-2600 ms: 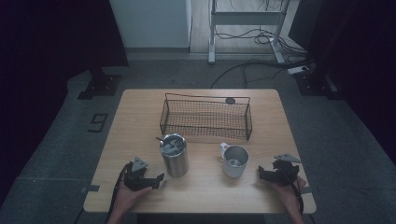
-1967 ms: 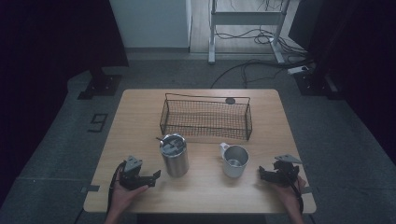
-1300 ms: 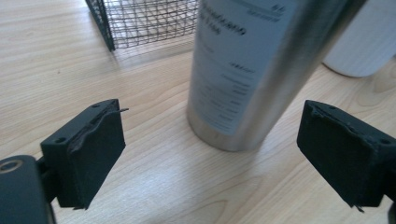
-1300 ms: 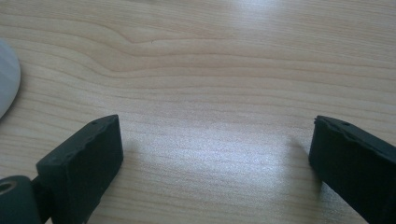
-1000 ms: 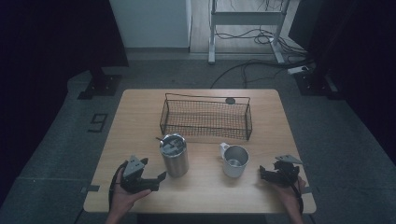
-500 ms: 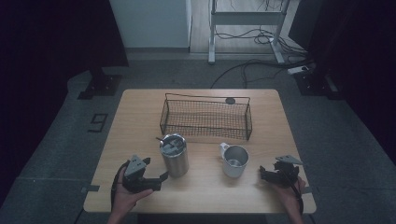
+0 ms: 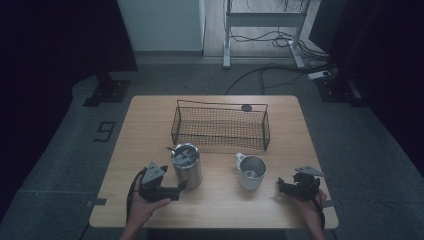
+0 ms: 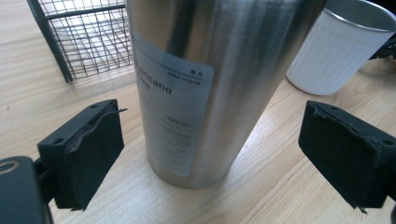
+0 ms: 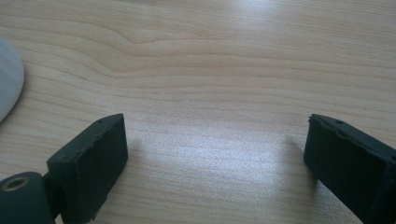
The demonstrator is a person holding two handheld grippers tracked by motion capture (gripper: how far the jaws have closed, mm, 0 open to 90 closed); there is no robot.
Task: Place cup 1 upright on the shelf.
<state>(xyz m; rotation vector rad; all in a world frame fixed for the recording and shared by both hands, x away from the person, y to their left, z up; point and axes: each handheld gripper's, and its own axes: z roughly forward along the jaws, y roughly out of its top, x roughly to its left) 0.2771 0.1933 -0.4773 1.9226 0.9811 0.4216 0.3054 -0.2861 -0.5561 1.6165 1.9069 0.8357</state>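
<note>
Steel is the material that matters here: one brushed tumbler [image 7: 186, 165] stands upright on the wooden counter [image 7: 150, 120], just in front of the single wire basket [image 7: 220, 126] and toward that basket's left end. The left claw [image 7: 176, 189] sits just left of the tumbler and points at its lower body; in the left gripper view its pads stand wide open on either side of the tumbler [image 8: 210, 84] without touching it, so a plain squeeze across the vertical axis looks like what comes next. One white mug [image 7: 251, 171] stands in front of the basket's right end. The right claw [image 7: 283, 186], farther right, holds nothing, having just been narrowing over bare wood.
</note>
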